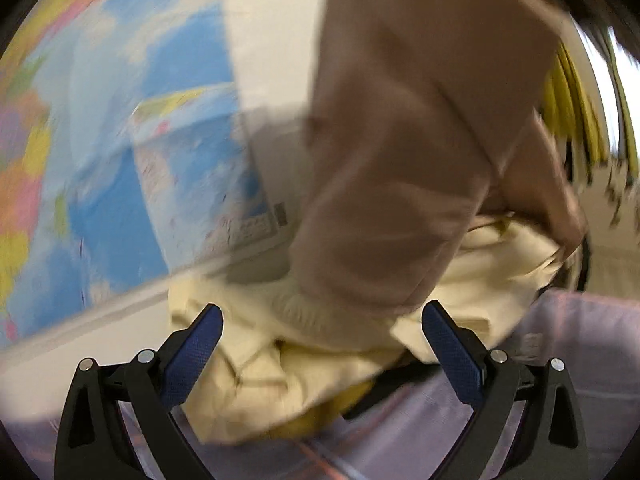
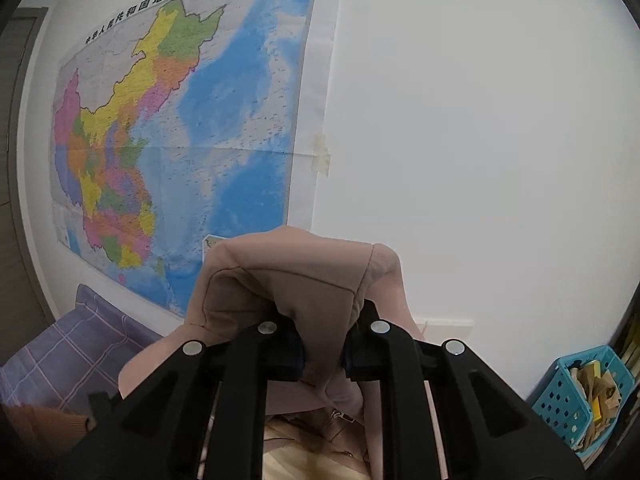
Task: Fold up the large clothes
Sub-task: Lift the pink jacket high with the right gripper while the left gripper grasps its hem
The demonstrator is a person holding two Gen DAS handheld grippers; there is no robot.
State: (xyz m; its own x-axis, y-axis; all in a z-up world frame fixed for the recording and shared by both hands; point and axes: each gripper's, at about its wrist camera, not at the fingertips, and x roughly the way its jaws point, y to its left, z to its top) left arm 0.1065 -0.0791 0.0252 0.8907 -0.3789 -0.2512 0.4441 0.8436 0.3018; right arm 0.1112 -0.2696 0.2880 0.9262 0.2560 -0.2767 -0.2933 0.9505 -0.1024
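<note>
A large pinkish-tan garment [image 1: 404, 152] hangs down in the left wrist view, its lower end resting on a crumpled cream-yellow garment [image 1: 288, 364] on the bed. My left gripper [image 1: 320, 344] is open and empty, with its blue pads [image 1: 192, 360] either side of the cream pile. In the right wrist view my right gripper [image 2: 323, 354] is shut on a fold of the pinkish-tan garment [image 2: 288, 280] and holds it up in front of the wall. The left wrist view is blurred.
A lilac checked bed sheet [image 1: 560, 360] lies under the clothes, also seen in the right wrist view [image 2: 80, 344]. A large wall map [image 2: 180, 140] hangs behind. A blue perforated basket [image 2: 576, 396] stands at lower right. Yellow striped fabric [image 1: 576, 120] is at far right.
</note>
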